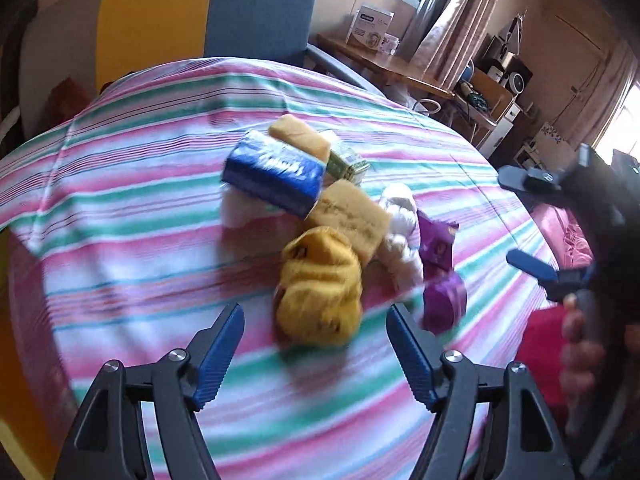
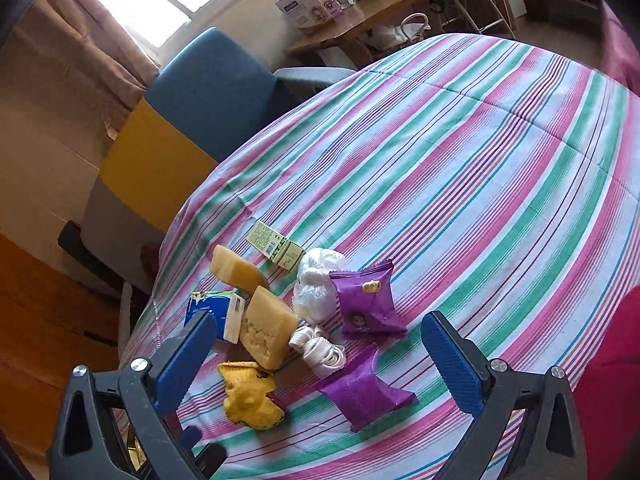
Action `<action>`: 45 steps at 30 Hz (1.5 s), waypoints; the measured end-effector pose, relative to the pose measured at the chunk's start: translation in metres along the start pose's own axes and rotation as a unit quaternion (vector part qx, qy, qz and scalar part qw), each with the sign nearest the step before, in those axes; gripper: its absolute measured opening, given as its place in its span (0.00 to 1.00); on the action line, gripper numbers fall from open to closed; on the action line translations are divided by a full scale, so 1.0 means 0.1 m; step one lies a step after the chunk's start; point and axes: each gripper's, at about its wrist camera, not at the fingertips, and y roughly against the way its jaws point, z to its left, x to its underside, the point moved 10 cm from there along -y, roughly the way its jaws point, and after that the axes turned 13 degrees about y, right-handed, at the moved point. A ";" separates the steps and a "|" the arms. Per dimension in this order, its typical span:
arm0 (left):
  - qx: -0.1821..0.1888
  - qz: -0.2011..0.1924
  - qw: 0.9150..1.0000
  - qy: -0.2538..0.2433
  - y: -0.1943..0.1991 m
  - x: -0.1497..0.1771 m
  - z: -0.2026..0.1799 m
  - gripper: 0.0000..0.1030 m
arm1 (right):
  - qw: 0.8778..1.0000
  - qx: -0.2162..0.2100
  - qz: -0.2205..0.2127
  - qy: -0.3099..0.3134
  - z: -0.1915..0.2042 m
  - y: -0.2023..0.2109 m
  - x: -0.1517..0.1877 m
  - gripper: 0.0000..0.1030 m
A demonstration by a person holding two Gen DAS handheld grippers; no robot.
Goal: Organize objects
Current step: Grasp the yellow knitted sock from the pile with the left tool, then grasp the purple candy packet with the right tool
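Reaching for the yellow sock (image 1: 320, 288), bunched near the table (image 1: 120, 216) edge closest to the person, the left gripper (image 1: 316, 354) hangs spread and empty; centre both pads over the bundle first. The right gripper (image 2: 320, 364) is spread too, empty.

Striped cloth table cover (image 2: 460, 152), glossy purple foil packets (image 2: 370, 304) (crinkled), porous sponge (image 2: 266, 328), knitted yellow cloth (image 2: 250, 398)
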 end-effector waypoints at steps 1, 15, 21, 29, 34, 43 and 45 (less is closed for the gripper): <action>-0.001 -0.005 1.000 -0.003 -0.05 -0.03 -0.02 0.74 | 1.000 0.000 -0.002 -0.005 -0.02 0.01 -0.01 1.00; -0.021 0.022 0.997 0.071 -0.42 0.00 0.32 0.35 | 1.000 0.004 0.012 -0.001 -0.04 -0.07 0.00 1.00; -0.046 0.001 0.999 0.028 -0.10 0.39 0.35 0.35 | 1.000 0.010 0.023 0.007 -0.04 -0.11 0.02 1.00; -0.036 -0.029 0.999 0.012 0.09 0.68 0.43 0.36 | 0.992 0.038 0.107 0.050 -0.03 -0.35 0.29 1.00; -0.031 -0.036 0.999 0.010 0.05 0.67 0.43 0.38 | 0.986 0.063 0.130 0.088 -0.02 -0.38 0.41 0.92; -0.023 -0.034 0.999 0.019 0.05 0.68 0.42 0.38 | 0.971 0.070 0.167 0.155 0.10 -0.42 0.59 0.77; -0.023 -0.035 0.999 0.018 0.05 0.69 0.42 0.38 | 0.968 0.075 0.174 0.165 0.10 -0.44 0.62 0.77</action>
